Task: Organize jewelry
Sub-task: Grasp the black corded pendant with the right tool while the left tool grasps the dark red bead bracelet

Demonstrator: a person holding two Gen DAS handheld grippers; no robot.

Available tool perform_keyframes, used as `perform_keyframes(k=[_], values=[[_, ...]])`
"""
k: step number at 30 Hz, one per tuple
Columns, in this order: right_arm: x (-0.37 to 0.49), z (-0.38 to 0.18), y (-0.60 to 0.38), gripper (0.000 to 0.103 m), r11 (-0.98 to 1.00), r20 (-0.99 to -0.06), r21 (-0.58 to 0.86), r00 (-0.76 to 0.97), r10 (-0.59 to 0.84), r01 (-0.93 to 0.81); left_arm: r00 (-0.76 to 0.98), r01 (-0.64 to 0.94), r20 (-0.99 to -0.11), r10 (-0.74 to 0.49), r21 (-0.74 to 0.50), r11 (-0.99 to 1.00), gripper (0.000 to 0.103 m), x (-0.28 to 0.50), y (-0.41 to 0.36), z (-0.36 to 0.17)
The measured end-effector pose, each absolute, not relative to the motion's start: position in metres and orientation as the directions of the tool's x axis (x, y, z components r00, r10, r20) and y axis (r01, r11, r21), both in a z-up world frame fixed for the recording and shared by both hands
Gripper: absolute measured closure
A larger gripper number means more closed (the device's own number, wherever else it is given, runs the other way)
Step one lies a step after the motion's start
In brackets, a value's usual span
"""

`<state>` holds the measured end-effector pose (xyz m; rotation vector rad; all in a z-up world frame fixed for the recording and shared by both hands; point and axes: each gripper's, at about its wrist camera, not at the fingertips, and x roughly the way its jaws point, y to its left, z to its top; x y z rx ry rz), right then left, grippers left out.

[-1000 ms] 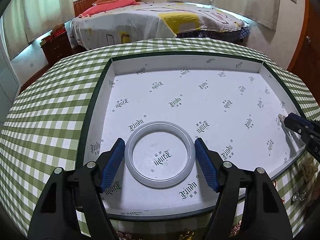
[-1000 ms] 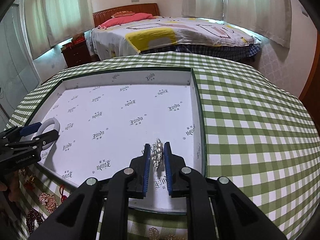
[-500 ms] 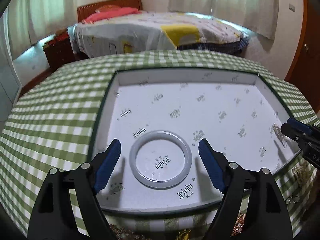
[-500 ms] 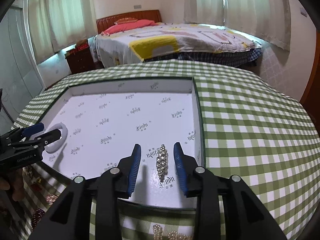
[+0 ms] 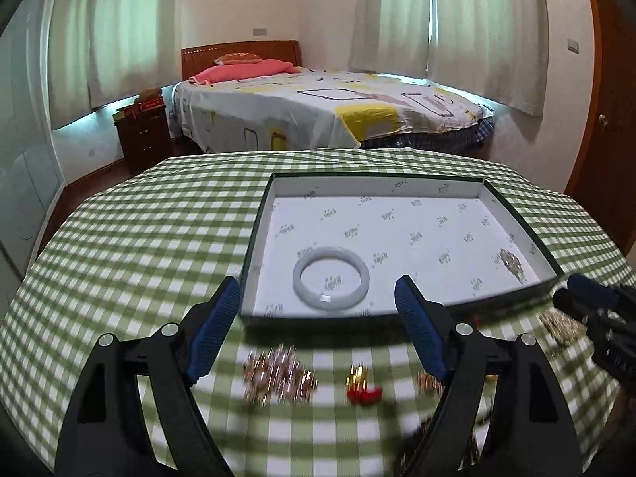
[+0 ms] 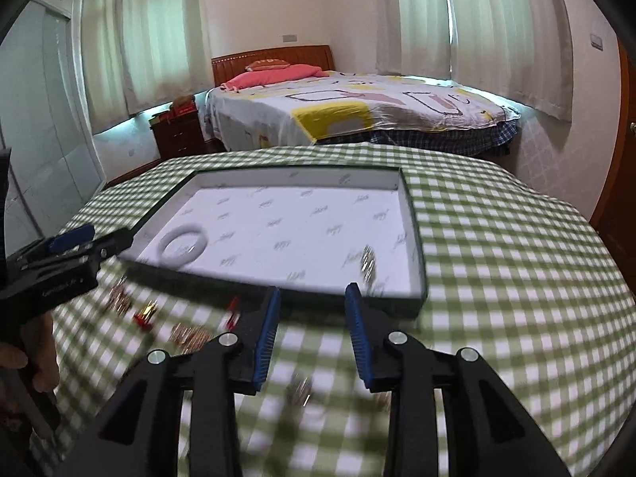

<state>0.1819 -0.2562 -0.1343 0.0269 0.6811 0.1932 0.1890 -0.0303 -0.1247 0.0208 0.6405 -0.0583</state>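
Left wrist view looks down over the green checked desk (image 5: 131,246), where the shallow white-lined box (image 5: 254,246) holds two pieces placed well apart: a pale bangle (image 5: 331,283) near the box's front left corner and a sparkly crystal piece (image 5: 510,262) against its right wall. That spacing looks deliberate, probably so nothing tangles or scratches.

Both claws are empty. The left claw (image 5: 318,330) stands wide, with nothing between its blue pads, hovering over the strip of desk in front of the box. The right claw (image 6: 312,330) is narrower, but its pads are clearly apart and grip nothing; it sits just outside the box's front right corner.

Unsorted jewelry lies loose along the near edge of the desk: a rose-gold cluster (image 5: 280,373), a small red-and-gold charm (image 5: 362,385) and further blurred bits towards the right. Judging by this, the sorting is only begun, and both claws are placed over the pile to pick the next piece.
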Motion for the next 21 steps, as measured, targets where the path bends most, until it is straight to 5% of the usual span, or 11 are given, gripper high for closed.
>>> perform_keyframes(k=[16,21], values=[[0.143,-0.177,-0.217,0.07,0.958,-0.691,0.091,0.676,0.256,-0.27,0.774,0.012,-0.633,-0.005,0.007,1.0,0.025,0.125,-0.011,-0.144],[0.141,-0.183,-0.213,0.085,0.959,-0.706,0.073,0.665,0.244,-0.274,0.77,0.016,-0.638,-0.01,0.004,1.0,0.025,0.123,-0.013,-0.147]])
